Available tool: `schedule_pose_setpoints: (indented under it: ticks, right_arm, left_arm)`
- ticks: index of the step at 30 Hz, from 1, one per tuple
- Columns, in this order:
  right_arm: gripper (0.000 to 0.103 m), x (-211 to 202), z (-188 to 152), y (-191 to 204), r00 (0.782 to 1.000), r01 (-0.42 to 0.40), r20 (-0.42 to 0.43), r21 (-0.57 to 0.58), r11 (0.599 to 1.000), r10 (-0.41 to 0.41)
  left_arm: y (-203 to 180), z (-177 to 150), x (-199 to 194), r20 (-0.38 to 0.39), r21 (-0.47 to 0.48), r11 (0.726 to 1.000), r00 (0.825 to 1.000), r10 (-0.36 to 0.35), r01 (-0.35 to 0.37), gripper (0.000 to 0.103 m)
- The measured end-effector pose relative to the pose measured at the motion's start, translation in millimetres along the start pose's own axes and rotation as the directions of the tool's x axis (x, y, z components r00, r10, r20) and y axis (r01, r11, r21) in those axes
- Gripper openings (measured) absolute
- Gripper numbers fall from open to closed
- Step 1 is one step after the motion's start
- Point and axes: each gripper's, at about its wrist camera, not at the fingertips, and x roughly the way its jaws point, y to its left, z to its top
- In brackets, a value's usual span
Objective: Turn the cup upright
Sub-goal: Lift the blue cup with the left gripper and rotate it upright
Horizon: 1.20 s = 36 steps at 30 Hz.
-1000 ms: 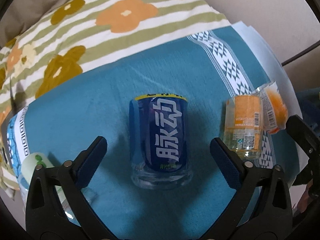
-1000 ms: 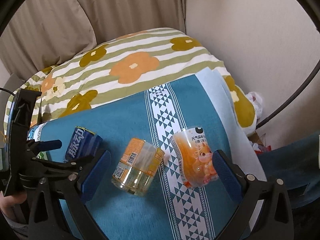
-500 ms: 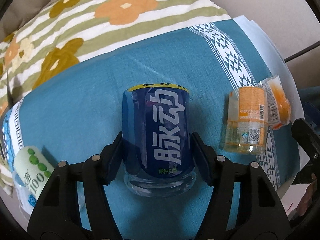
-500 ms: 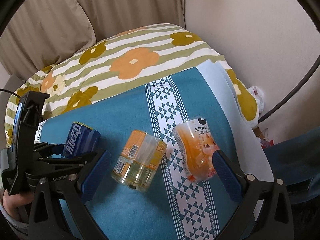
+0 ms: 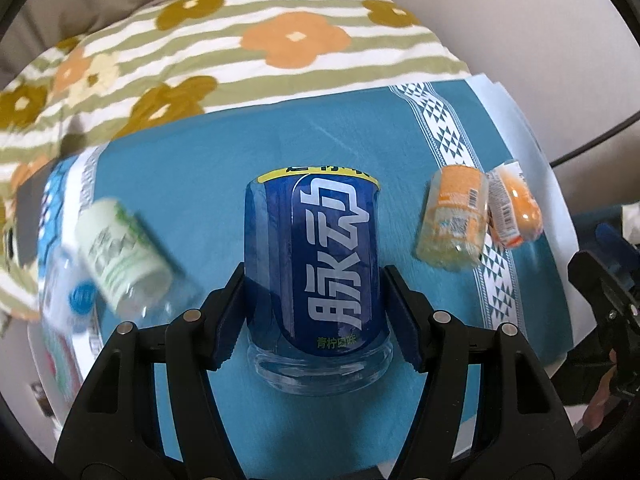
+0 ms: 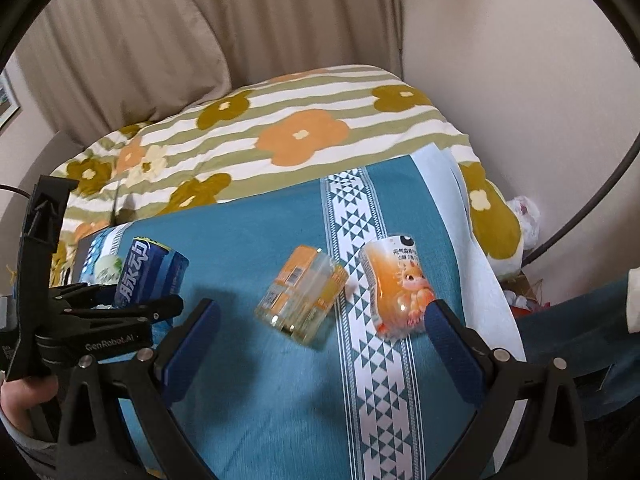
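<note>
A clear cup with a blue label and white characters (image 5: 316, 268) is gripped between the blue pads of my left gripper (image 5: 316, 320), lifted off the teal cloth (image 5: 200, 200), clear base toward the camera. The same cup shows in the right wrist view (image 6: 150, 274), tilted in the left gripper (image 6: 100, 320). My right gripper (image 6: 320, 344) is open and empty, hovering over the cloth in front of two lying cups: a yellow-orange one (image 6: 302, 296) and an orange cartoon one (image 6: 396, 288).
A green-and-white cup (image 5: 120, 256) and a clear blue-labelled one (image 5: 68, 300) lie at the left in the left wrist view. A floral striped quilt (image 6: 280, 136) lies behind the cloth, curtains and wall beyond. The cloth's right edge drops off near clutter (image 6: 520, 296).
My left gripper closed on the blue cup and lifted it off the cloth, tilting it. The right gripper stayed open and drifted slightly.
</note>
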Motion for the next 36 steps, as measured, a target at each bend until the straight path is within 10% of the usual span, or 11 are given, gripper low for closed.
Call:
schedule_pose_setpoints:
  ticks: [10,30,36]
  right_arm:
    - [0.102,-6,-34,10,0.995,-0.095,-0.039,-0.181,0.979,0.09]
    - [0.102,16,-69,14,0.986,-0.116,-0.133,-0.154,0.981,0.096]
    - [0.101,13,-70,12,0.988,-0.099,-0.129,-0.142,0.985,0.08]
  left_arm:
    - [4,-67,-3,0.003,-0.175,0.984,1.0,0.025,-0.025,0.069]
    - [-7,-93,39,-0.088,-0.13,0.991,0.996,0.013,-0.025,0.07]
    - [-6,-92,35,-0.072,-0.119,0.992,0.997,0.022,-0.031,0.097]
